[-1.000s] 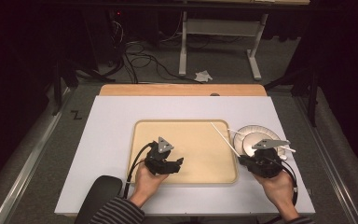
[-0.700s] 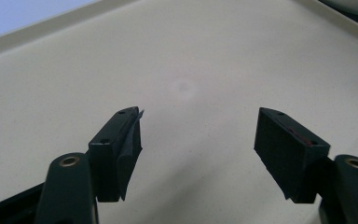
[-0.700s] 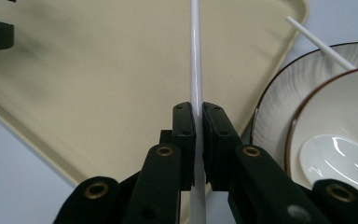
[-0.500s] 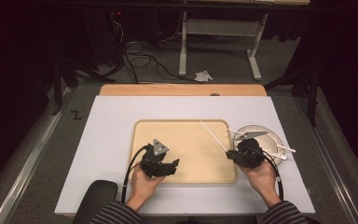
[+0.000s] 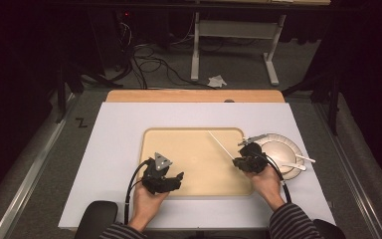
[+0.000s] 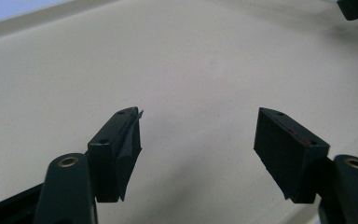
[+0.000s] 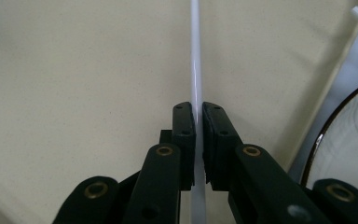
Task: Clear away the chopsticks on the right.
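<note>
Two black grippers worked over a beige rectangular tray on the table. Right gripper: fingers clamped on a thin white plastic stick, held above the tray's right part, beside a white round plate. Left gripper: fingers apart, empty, over the tray.

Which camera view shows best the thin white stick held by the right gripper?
The right gripper view: the white stick runs up between the shut jaws of the right gripper, large and sharp. The high view shows it as a thin line over the tray.
</note>
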Available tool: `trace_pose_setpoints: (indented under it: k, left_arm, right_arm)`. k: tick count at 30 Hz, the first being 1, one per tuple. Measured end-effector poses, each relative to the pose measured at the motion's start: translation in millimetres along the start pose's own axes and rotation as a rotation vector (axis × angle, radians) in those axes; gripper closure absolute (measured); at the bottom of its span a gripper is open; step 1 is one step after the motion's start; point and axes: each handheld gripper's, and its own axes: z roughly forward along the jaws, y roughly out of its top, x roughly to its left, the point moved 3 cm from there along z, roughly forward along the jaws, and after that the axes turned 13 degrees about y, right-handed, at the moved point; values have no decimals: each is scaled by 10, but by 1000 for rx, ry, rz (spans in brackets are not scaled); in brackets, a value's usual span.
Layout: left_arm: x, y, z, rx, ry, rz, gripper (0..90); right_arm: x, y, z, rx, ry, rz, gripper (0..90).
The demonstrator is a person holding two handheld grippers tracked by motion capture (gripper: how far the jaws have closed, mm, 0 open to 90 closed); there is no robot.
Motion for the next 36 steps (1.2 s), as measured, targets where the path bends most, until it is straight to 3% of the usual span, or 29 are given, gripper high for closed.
trace_pose_setpoints:
  k: [21, 27, 36]
  left_arm:
    - [144, -181, -160, 10, 71, -54, 313]
    - [142, -197, -182, 9, 74, -61, 313]
    - [140, -202, -186, 10, 73, -59, 313]
  right_arm:
    - [-123, 125, 475, 104, -45, 26, 849]
    - [-116, 128, 517, 115, -61, 19, 847]
    - [-117, 142, 529, 111, -90, 20, 771]
